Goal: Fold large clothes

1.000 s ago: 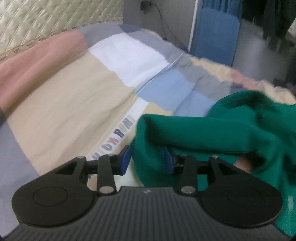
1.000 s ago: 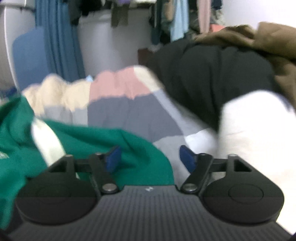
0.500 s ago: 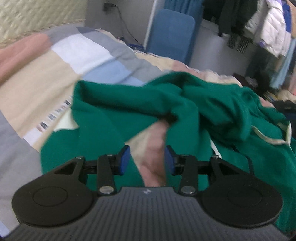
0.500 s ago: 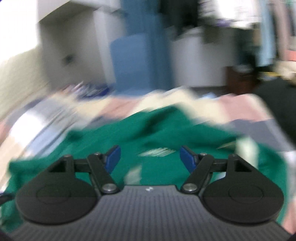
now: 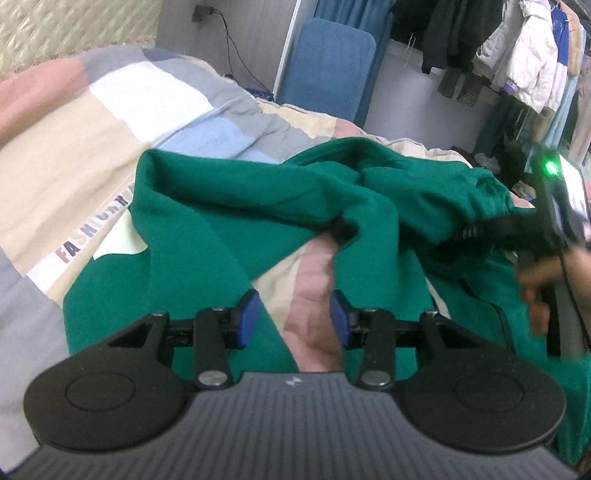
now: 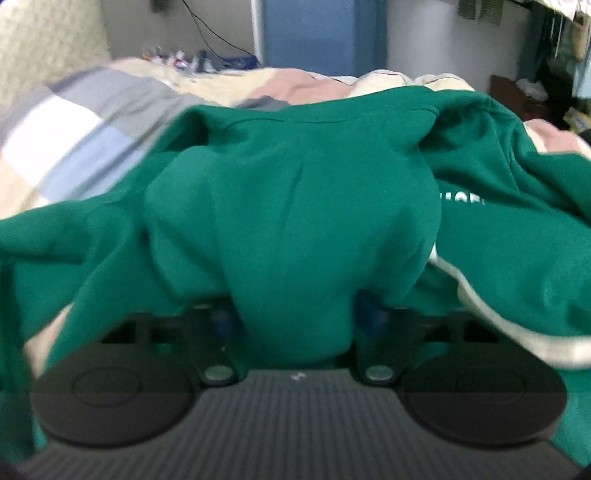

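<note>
A large green sweatshirt lies crumpled on a patchwork bedspread. My left gripper is open and empty, just above a bare pink and cream patch of bedspread between green folds. My right gripper has a thick bunch of the green sweatshirt between its wide-apart jaws; the cloth covers most of the blue pads. The right gripper also shows in the left wrist view, at the right, pushed into the fabric with a green light lit. White lettering shows on the sweatshirt.
A blue chair stands beyond the bed's far edge. Hanging clothes fill the back right. A quilted headboard is at the upper left. A cable and wall socket are behind the bed.
My right gripper swung left from the dark clothes pile and pushed into the green sweatshirt, which now fills its jaws. My left gripper let go of the green cloth and turned right.
</note>
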`<state>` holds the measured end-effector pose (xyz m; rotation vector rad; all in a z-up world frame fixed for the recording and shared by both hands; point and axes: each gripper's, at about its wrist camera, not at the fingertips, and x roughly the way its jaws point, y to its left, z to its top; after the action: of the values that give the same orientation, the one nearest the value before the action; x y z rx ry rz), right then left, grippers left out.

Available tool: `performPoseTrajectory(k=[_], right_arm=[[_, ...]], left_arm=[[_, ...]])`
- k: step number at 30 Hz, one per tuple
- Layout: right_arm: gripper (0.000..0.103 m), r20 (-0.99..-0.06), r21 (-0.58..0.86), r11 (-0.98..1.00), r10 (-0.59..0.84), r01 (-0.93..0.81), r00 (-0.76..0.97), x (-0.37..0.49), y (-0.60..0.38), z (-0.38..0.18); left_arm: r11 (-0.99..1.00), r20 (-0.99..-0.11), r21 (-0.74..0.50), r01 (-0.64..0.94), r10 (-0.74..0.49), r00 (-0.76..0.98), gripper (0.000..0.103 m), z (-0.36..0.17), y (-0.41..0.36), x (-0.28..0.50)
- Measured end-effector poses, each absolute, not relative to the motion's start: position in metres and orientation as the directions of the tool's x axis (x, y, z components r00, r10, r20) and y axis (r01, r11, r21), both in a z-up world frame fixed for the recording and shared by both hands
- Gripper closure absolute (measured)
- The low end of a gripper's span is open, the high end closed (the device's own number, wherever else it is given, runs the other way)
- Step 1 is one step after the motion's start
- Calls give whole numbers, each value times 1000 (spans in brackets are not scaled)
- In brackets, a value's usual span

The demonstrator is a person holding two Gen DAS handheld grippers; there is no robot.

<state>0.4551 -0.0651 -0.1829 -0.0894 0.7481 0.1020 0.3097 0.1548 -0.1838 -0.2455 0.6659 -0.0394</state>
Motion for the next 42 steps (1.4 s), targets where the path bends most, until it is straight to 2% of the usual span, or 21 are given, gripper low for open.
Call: performPoseTrajectory(k=[1,2,10,12,15,21,24,27,30,32,34,42], right_arm=[[81,-674,-67,991,40,-115,738,464,-64,-176],[86,-655,-78,992,28,-104,755,477,-62,-166],[89,-377,-188,979,1,-77,926,574,-47,-72],[89,-339,-190,981,-21,-47,941,603,-46,-61],[89,-322,-179,984,-59,1,945,647,-45,-64],[88,-382,-231,973,-89,-2,920,706,-45,-124],[86,-407,-236,972,-81,-19,910,715,-49,-153],[85,-384,-204,979,-54,-28,922,705,-52,-159],[72,-389,-150,988,-20,-42,921,688,-57,-150],[46,-389,-108,993,6,-52,921,666,-64,-139],[30,-388,-75,994,39,-74,921,643,-74,-128],[29,-450,-46,986,122,-159,885,489,-140,-87]], left_arm=[[968,-607,-247,-43,-120,786,55,-186,158,313],[966,-603,-254,-42,-124,788,55,-188,162,315],[972,-560,-230,-48,-92,823,55,-191,176,333],[968,-553,-244,-54,-93,828,54,-197,180,338],[965,-560,-256,-62,-96,823,54,-205,182,347],[957,-562,-281,-75,-100,821,54,-216,186,358],[956,-569,-281,-81,-98,817,54,-221,184,363],[959,-574,-271,-79,-95,813,54,-225,181,367],[963,-574,-258,-75,-90,814,53,-226,179,371],[964,-572,-255,-73,-89,815,53,-226,178,371],[963,-567,-259,-75,-89,819,53,-225,178,370],[960,-538,-271,-70,-91,838,53,-206,173,347]])
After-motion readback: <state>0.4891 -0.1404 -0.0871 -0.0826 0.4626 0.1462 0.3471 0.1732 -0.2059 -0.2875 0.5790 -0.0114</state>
